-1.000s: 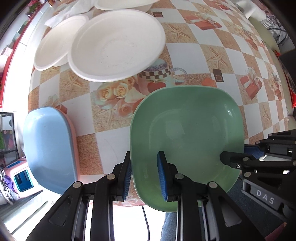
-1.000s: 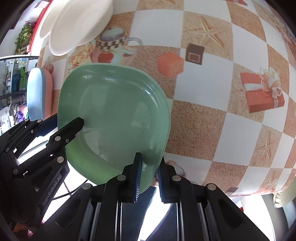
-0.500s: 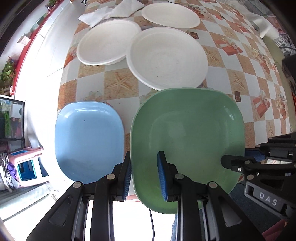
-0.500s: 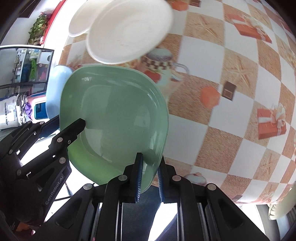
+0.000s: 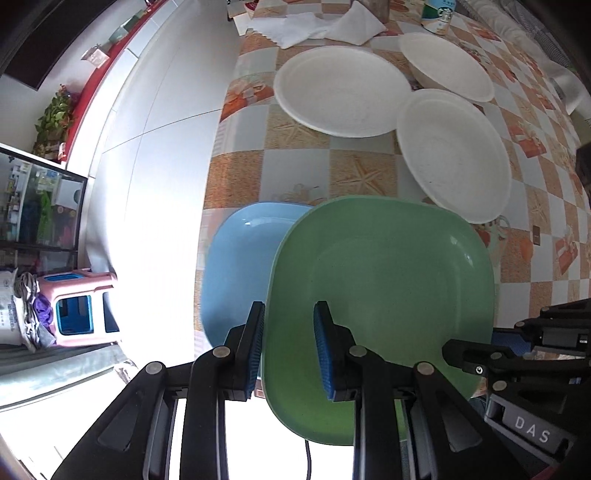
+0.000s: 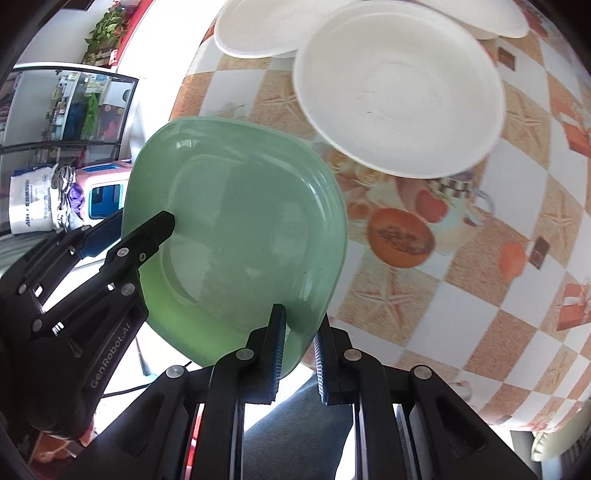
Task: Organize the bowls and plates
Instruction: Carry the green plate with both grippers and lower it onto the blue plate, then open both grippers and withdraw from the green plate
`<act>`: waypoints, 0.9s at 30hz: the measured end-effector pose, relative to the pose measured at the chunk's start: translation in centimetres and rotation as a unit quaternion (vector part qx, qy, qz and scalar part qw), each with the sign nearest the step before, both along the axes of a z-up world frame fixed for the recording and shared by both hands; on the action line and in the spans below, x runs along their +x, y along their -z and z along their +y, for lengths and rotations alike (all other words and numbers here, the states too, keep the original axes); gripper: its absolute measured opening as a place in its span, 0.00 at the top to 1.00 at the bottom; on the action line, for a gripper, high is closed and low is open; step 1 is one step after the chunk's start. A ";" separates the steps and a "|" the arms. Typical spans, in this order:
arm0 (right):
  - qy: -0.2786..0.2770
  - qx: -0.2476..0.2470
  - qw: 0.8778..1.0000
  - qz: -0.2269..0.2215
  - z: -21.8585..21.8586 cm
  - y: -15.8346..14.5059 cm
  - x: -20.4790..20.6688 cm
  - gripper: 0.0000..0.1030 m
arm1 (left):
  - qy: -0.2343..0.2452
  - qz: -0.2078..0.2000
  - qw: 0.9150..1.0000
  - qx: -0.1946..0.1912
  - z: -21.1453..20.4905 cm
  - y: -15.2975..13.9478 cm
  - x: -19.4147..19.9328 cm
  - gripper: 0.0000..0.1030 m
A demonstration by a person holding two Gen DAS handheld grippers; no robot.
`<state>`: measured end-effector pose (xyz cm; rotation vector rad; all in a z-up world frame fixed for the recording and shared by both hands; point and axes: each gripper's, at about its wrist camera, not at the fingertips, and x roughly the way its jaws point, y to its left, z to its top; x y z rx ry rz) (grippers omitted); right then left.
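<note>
Green plate point(image 5: 384, 295) is hanging above the near edge of the bench point(image 5: 295, 162), both grippers clenching its rim. Closest in the left wrist view, the left gripper point(image 5: 288, 347) is pointing almost straight down, its blue-padded jaws pinching the plate's near-left edge. At the lower right of that view the right gripper point(image 5: 480, 354) is biting the plate's right edge. The right wrist view is giving the other side: the right gripper point(image 6: 299, 347) is tilting steeply down with its jaws grasping the plate point(image 6: 236, 236) at its near-right rim, and the left gripper point(image 6: 162, 225) is reaching in from the left.

Only the left wrist view is showing the blue plate point(image 5: 240, 266), lying on the bench just under and to the left of the green one, partly covered by it. Beyond, three white plates are resting on the patterned cloth: one point(image 5: 454, 155) near the green plate's far right corner, a second point(image 5: 341, 90) further left, a third point(image 5: 447, 66) behind. The right wrist view is catching the nearest white plate point(image 6: 399, 88) large and slightly blurred. Farther still, white napkins point(image 5: 325, 24) and a printed cup point(image 5: 437, 14) are sitting at the far end. Off the bench to the left, a pink stool point(image 5: 79, 306) is standing on the floor.
</note>
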<state>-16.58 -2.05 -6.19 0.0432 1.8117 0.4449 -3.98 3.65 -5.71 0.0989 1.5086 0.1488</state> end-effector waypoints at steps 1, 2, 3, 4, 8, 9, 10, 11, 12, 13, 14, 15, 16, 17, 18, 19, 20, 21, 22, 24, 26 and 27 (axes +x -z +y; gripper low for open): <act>0.005 0.006 1.000 0.009 0.3 0.1 0.1 0.83 | -0.006 0.001 1.000 -0.001 0.7 0.7 -0.1 0.73; 0.007 0.010 1.000 0.014 0.8 0.4 0.1 0.83 | -0.013 0.003 1.000 -0.004 1.3 1.0 -0.1 0.73; 0.003 0.010 1.000 0.014 1.4 0.6 0.1 0.83 | -0.019 0.005 1.000 -0.004 1.9 1.3 -0.1 0.73; -0.006 0.007 1.000 0.011 2.0 0.7 0.1 0.83 | -0.025 0.006 1.000 -0.001 2.6 1.7 -0.1 0.73; -0.009 0.010 1.000 0.014 4.1 1.1 0.3 0.83 | -0.042 0.006 0.999 0.009 4.6 3.1 0.0 0.73; -0.010 0.011 1.000 0.015 4.1 1.1 0.3 0.83 | -0.045 0.006 0.999 0.010 4.9 3.4 0.1 0.73; -0.013 0.010 1.000 0.015 4.4 1.2 0.3 0.83 | -0.048 0.005 0.999 0.012 5.2 3.6 0.2 0.73; -0.014 0.008 1.000 0.016 4.7 1.5 0.3 0.83 | -0.050 0.006 0.999 0.014 5.4 3.8 0.2 0.73; -0.016 0.007 1.000 0.017 5.0 1.7 0.4 0.83 | -0.051 0.006 0.999 0.016 5.6 4.0 0.3 0.73; -0.016 0.006 1.000 0.018 5.5 1.9 0.4 0.83 | -0.052 0.006 0.998 0.016 5.8 4.1 0.4 0.73; -0.017 0.005 1.000 0.017 5.7 2.1 0.4 0.83 | -0.054 0.007 0.998 0.017 5.9 4.3 0.5 0.73; -0.018 0.004 1.000 0.015 5.6 2.1 0.4 0.83 | -0.055 0.007 0.998 0.017 6.0 4.5 0.6 0.73; -0.018 0.003 1.000 0.014 5.6 2.2 0.4 0.83 | -0.054 0.007 0.998 0.017 6.0 4.7 0.6 0.73; -0.019 0.003 1.000 0.015 5.9 2.3 0.4 0.83 | -0.053 0.007 0.998 0.019 6.0 4.8 0.7 0.73; -0.020 0.003 1.000 0.016 6.0 2.4 0.4 0.83 | -0.051 0.008 0.998 0.021 5.9 4.9 0.7 0.73; -0.022 0.003 1.000 0.016 6.0 2.5 0.3 0.83 | -0.049 0.006 0.999 0.022 5.8 4.9 0.7 0.70; -0.024 0.002 1.000 0.014 6.1 2.5 0.2 0.83 | -0.046 0.005 0.999 0.020 5.8 4.9 0.8 0.70; -0.027 0.003 1.000 0.012 6.2 2.6 0.2 0.83 | -0.044 0.004 0.999 0.020 5.7 5.0 0.8 0.69; -0.029 0.005 1.000 0.009 6.0 2.5 0.2 0.83 | -0.041 0.005 0.999 0.024 5.6 5.0 0.8 0.67; -0.040 0.000 0.999 -0.003 6.4 2.2 0.2 0.83 | -0.037 0.008 0.998 0.041 5.4 5.1 1.0 0.54; -0.048 -0.003 0.999 -0.011 6.6 2.0 0.2 0.83 | -0.040 0.003 0.998 0.052 5.6 4.9 0.9 0.40; -0.047 -0.003 0.999 -0.014 7.3 2.2 0.4 0.83 | -0.043 -0.002 0.998 0.055 5.7 4.6 0.9 0.33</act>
